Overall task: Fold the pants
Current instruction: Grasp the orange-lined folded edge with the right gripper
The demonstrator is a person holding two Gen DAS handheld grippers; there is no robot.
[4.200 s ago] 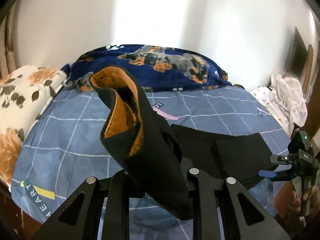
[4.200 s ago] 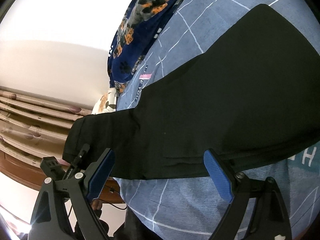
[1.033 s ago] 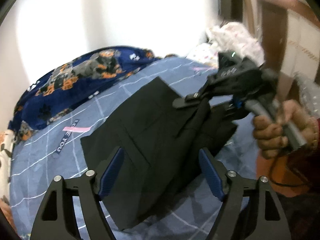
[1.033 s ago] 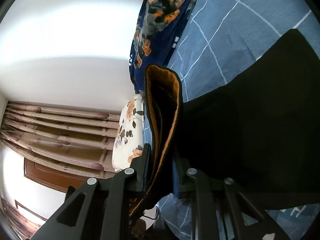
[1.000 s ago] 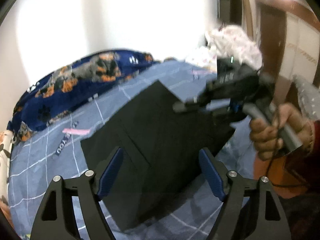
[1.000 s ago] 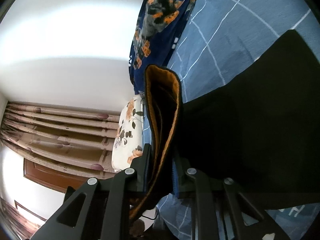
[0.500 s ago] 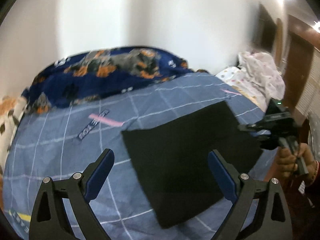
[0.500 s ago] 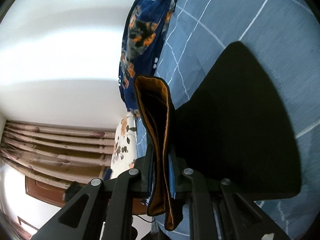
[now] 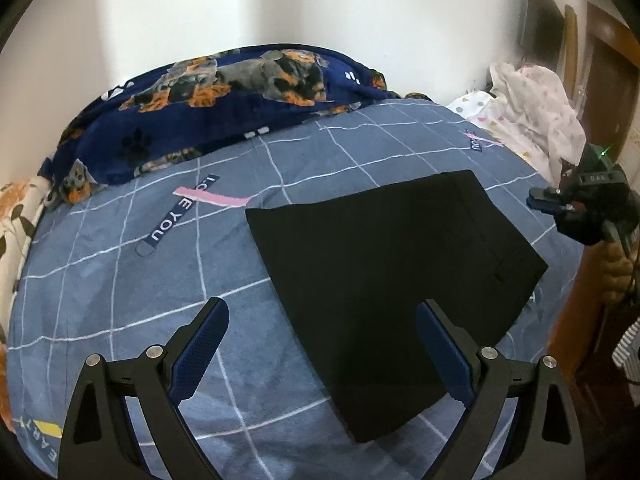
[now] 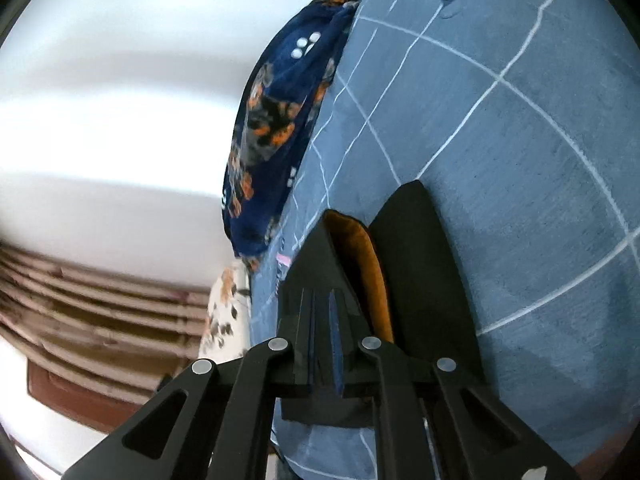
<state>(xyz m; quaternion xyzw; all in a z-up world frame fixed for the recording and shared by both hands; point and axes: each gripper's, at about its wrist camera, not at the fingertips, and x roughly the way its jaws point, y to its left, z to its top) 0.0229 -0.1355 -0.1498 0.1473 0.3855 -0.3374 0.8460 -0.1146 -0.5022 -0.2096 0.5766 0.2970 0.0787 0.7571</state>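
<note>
Pants (image 9: 384, 264) lie folded flat on the bed (image 9: 120, 280), black rectangle toward its R side. My L tool (image 9: 322, 354) hangs above them, jaws just spread wide, nothing btwn. R tool (image 10: 322, 344) pressed together, pinching a pants edge w/ orange lining showing.

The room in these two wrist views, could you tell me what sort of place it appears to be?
Most likely a bedroom: the black pants lie on a bed with a blue checked bedsheet, a dog-print blanket is bunched against the wall, and a floral pillow sits at the edge.
</note>
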